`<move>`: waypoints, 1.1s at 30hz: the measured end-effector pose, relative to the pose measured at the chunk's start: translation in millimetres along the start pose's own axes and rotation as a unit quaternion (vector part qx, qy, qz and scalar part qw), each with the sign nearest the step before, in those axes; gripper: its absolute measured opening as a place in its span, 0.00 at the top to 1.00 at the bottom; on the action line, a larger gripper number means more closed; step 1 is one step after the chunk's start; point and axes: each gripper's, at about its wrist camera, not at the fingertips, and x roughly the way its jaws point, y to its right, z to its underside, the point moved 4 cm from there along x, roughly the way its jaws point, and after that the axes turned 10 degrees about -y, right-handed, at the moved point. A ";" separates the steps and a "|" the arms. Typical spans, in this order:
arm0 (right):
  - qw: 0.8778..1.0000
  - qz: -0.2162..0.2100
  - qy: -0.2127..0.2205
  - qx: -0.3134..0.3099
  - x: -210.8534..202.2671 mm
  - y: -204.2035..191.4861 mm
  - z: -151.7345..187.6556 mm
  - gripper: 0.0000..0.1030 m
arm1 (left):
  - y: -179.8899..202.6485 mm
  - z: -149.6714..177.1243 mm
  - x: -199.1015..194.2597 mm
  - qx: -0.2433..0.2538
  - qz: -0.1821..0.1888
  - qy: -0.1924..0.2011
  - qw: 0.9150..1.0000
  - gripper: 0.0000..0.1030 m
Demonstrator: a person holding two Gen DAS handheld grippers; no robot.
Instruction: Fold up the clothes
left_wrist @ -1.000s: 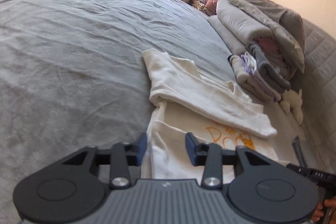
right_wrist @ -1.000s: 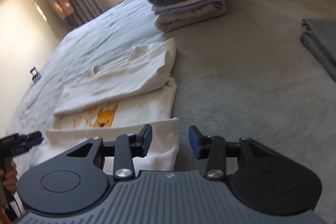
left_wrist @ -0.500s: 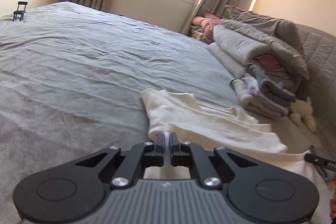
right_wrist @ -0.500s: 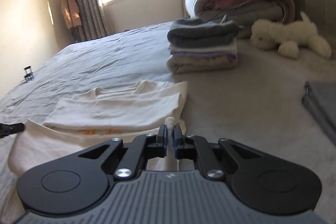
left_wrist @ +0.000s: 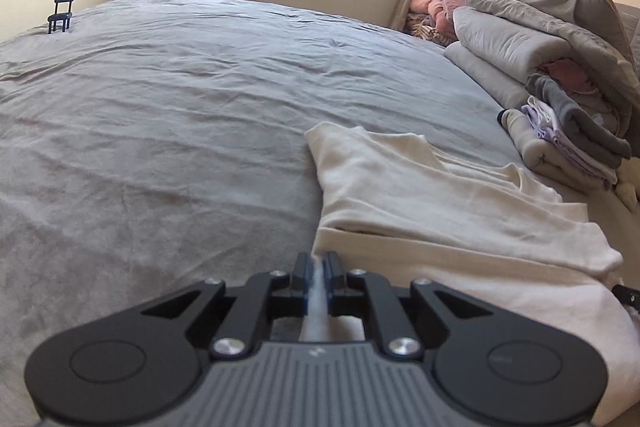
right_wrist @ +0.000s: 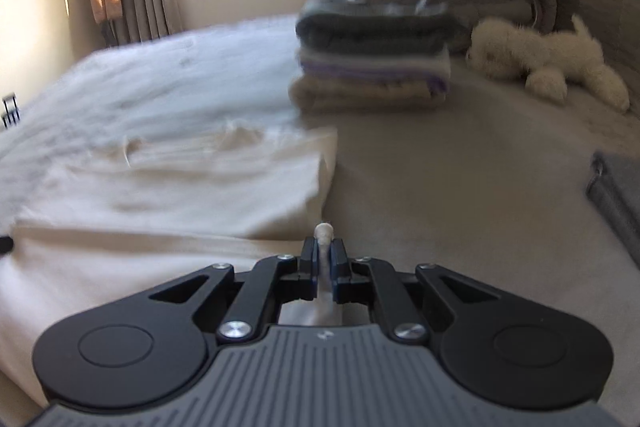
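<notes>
A cream shirt (left_wrist: 420,187) lies partly folded on the grey bed (left_wrist: 160,107), its sleeves turned in over the body. My left gripper (left_wrist: 316,267) pinches the near hem at the shirt's left corner. Its jaws are opening slightly, with the fabric still pressed between the pads. In the right wrist view the same shirt (right_wrist: 180,195) spreads to the left. My right gripper (right_wrist: 324,251) is shut on the hem's right corner, and a nub of cloth pokes out past its fingertips. Both corners are lifted toward the shirt's upper part.
A stack of folded clothes (right_wrist: 372,67) sits beyond the shirt, with a white plush toy (right_wrist: 540,63) beside it and piled bedding (left_wrist: 540,27) behind. A folded grey item (right_wrist: 620,195) lies at the right. A small black stand (left_wrist: 60,15) is at the bed's far left.
Both grippers went from open over the hem to shut on it. They then lifted and carried the hem forward over the printed front, which is now hidden.
</notes>
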 end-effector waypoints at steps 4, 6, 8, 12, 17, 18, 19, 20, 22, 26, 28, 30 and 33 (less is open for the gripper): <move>1.000 0.018 0.013 0.001 -13.2 -1.8 -3.2 0.72 | -0.4 -5.8 -18.3 -0.014 -0.001 0.026 1.000 0.70; 0.999 0.018 0.026 0.003 -24.2 -4.4 -6.0 0.69 | 5.5 -7.4 -31.3 -0.006 0.006 0.045 0.999 0.67; 0.999 0.005 0.037 -0.003 -36.3 -14.9 -6.9 0.67 | 17.6 -5.3 -41.4 0.015 0.027 0.053 0.998 0.65; 0.998 -0.040 0.038 -0.038 -50.6 -51.0 2.4 0.67 | 51.9 13.8 -44.1 0.087 0.071 0.041 0.993 0.65; 0.991 -0.084 0.019 -0.104 -52.6 -96.1 24.2 0.67 | 90.8 49.4 -35.0 0.185 0.105 0.007 0.977 0.64; 0.990 -0.084 0.011 -0.114 -49.0 -99.6 28.1 0.67 | 93.1 56.2 -30.7 0.200 0.100 -0.004 0.975 0.63; 0.989 -0.084 0.003 -0.123 -45.2 -102.8 31.9 0.67 | 94.7 62.9 -26.6 0.215 0.095 -0.014 0.972 0.63; 0.988 -0.084 -0.008 -0.128 -40.3 -102.2 36.3 0.67 | 94.1 68.9 -24.1 0.227 0.091 -0.019 0.969 0.63; 0.987 -0.083 -0.033 -0.136 -30.2 -100.3 45.3 0.65 | 91.6 72.7 -25.9 0.242 0.093 -0.019 0.966 0.63; 0.987 -0.096 -0.032 -0.125 -35.3 -90.8 41.4 0.65 | 81.3 61.5 -34.2 0.216 0.097 -0.027 0.971 0.63; 0.988 -0.101 -0.032 -0.108 -40.7 -84.7 35.0 0.62 | 70.3 49.8 -38.2 0.192 0.086 -0.012 0.978 0.62; 0.991 -0.098 -0.027 -0.090 -43.8 -74.6 27.1 0.59 | 56.8 36.6 -41.5 0.165 0.072 0.008 0.984 0.58; 0.995 -0.078 -0.009 -0.057 -44.0 -52.2 12.6 0.56 | 32.5 18.0 -37.4 0.118 0.050 0.021 0.992 0.57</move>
